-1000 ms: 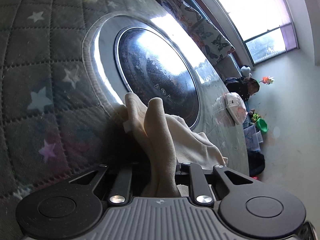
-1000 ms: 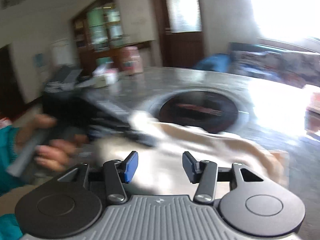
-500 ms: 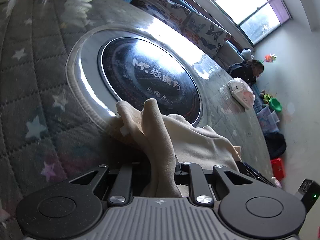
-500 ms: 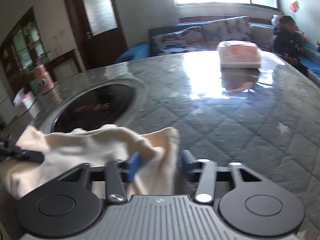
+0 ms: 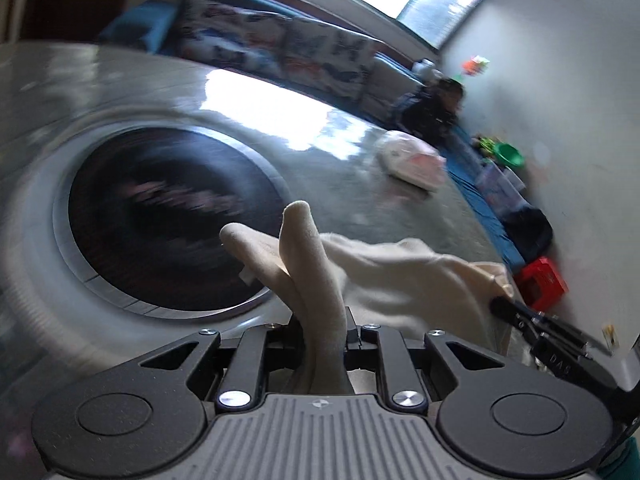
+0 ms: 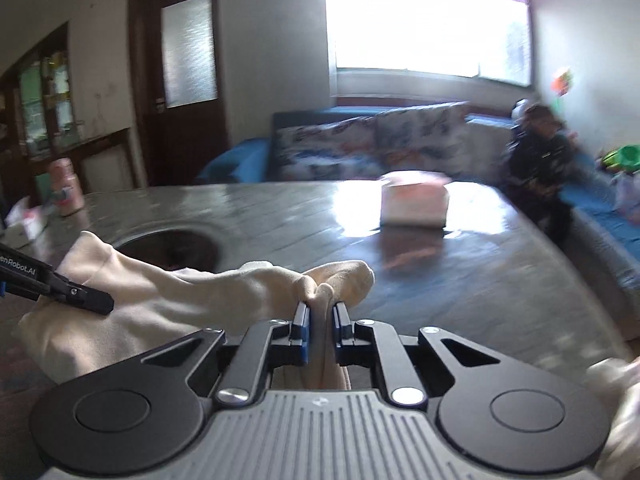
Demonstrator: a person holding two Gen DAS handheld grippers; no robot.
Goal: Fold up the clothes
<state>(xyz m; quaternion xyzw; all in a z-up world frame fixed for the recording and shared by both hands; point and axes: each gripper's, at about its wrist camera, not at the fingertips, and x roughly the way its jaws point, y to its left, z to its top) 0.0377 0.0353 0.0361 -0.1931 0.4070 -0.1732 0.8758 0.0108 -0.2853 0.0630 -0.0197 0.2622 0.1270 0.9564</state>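
A cream garment hangs stretched between both grippers above the grey quilted table. My left gripper is shut on one bunched end of it, which sticks up between the fingers. My right gripper is shut on the other end. The garment sags toward the left in the right wrist view. The right gripper's fingers show at the right of the left wrist view. The left gripper's fingers show at the left of the right wrist view.
A round black cooktop in a steel ring is set into the table. A pink-white package lies further along the table. A blue sofa with patterned cushions and a seated child are behind. A pink cup stands far left.
My right gripper has shut on the garment's end. Both grippers have lifted, raising the garment off the table, and both views have tilted up toward the room.
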